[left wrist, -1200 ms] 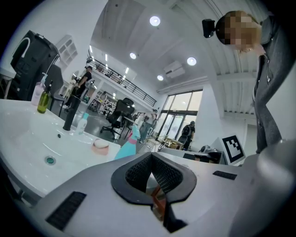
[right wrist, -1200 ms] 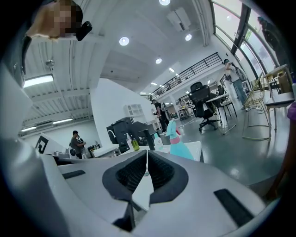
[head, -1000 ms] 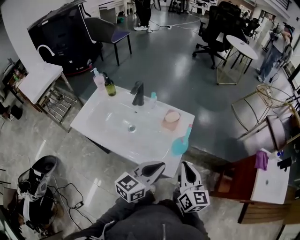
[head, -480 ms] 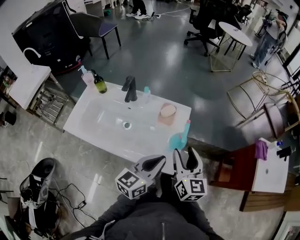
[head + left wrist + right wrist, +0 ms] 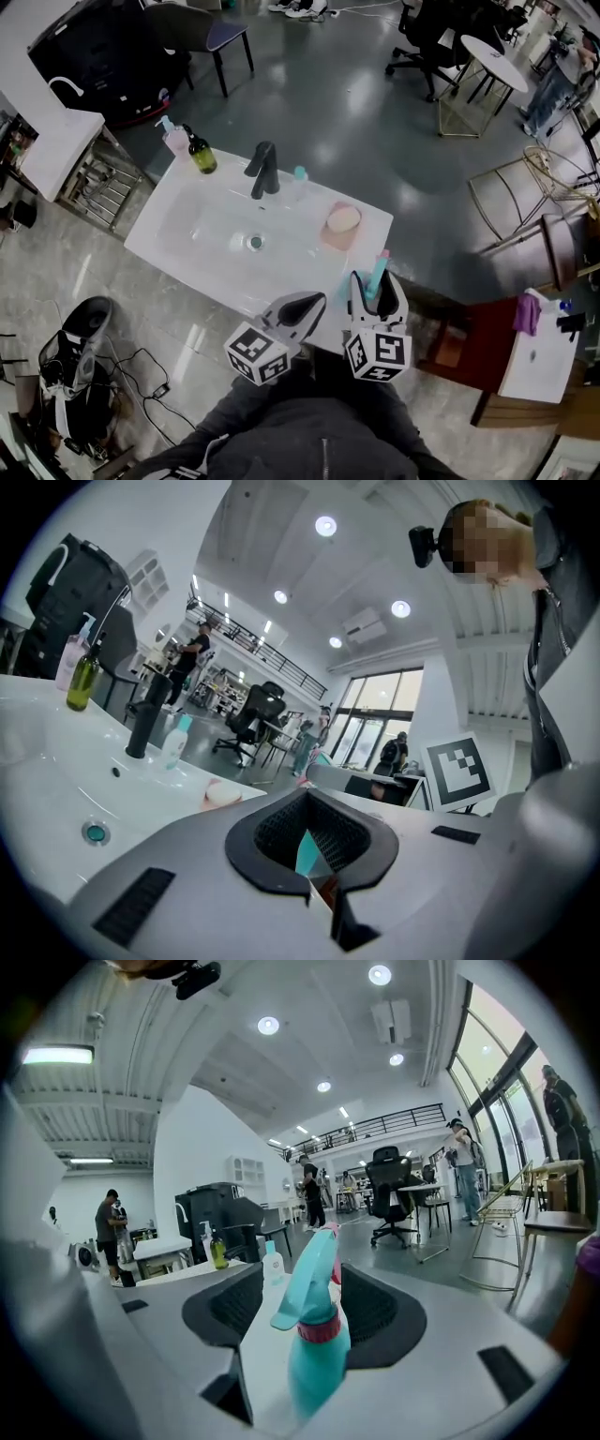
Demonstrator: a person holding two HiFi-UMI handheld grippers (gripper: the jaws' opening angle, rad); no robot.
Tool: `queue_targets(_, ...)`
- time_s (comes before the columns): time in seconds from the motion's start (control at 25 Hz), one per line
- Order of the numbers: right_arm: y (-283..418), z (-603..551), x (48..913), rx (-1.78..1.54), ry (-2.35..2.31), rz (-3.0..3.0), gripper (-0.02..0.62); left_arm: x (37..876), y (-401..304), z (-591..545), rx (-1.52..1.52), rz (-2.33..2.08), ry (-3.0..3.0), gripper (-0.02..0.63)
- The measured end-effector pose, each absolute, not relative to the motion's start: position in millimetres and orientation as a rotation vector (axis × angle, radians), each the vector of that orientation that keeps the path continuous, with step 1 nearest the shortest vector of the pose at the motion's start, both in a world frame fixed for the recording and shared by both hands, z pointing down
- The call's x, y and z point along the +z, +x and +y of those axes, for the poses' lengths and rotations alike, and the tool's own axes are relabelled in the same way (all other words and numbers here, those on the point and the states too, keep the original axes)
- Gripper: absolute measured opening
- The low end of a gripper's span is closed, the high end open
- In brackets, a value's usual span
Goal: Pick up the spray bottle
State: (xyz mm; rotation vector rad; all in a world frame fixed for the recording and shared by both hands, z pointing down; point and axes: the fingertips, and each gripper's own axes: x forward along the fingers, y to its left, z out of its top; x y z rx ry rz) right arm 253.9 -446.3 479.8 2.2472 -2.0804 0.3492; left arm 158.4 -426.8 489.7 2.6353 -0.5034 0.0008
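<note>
1. Comparing this moment with a second ago, the right gripper (image 5: 375, 281) is seen to have been carried forward from short of the bench's near edge up to the spray bottle (image 5: 317, 1340). Its jaws, then pressed together, are opening and stand wide. The bottle is between them with a gap on either side, and no pad presses on it.
2. The left gripper (image 5: 302, 314) has likewise been brought forward over the near edge. Its jaws are closed on each other and nothing is held.
3. The spray bottle is placed upright at the near right corner of the white bench (image 5: 178, 234), close to both edges, with its trigger head pointing away from the person.
4. A pink soap dish (image 5: 342, 220) is found just beyond the bottle. Left of the bottle, the sunken basin is bare as far as the drain (image 5: 256, 242). The far edge is lined by a black tap (image 5: 263, 171), a small clear bottle (image 5: 299, 183), an olive-green bottle (image 5: 201, 155) and a pink pump bottle (image 5: 174, 138). Glossy grey floor lies open beyond the bench.
5. The spray bottle is made of translucent teal plastic with a red collar under its head. The bench is smooth and glossy. The jaws are pale grey, with black ribbed pads.
</note>
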Motion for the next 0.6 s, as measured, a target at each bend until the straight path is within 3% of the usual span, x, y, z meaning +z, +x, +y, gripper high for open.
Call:
queue_targets(0.28,268,-468,487,0.413,2.170,-2.122,0.216,496,174,-445,0.028,-0.538,2.611,0.006)
queue_targets(0.32,270,-470,487,0.413,2.161,-2.125,0.205,496,177,-447,0.030,-0.540,2.610,0.006)
queue_targets(0.4,274,-473,486,0.390,2.144,-2.126,0.089,496,182,-451,0.033,-0.545,2.610,0.006)
queue_targets(0.6,279,-479,486,0.380,2.081,-2.172,0.087,495,191,-460,0.033,-0.570,2.612,0.006)
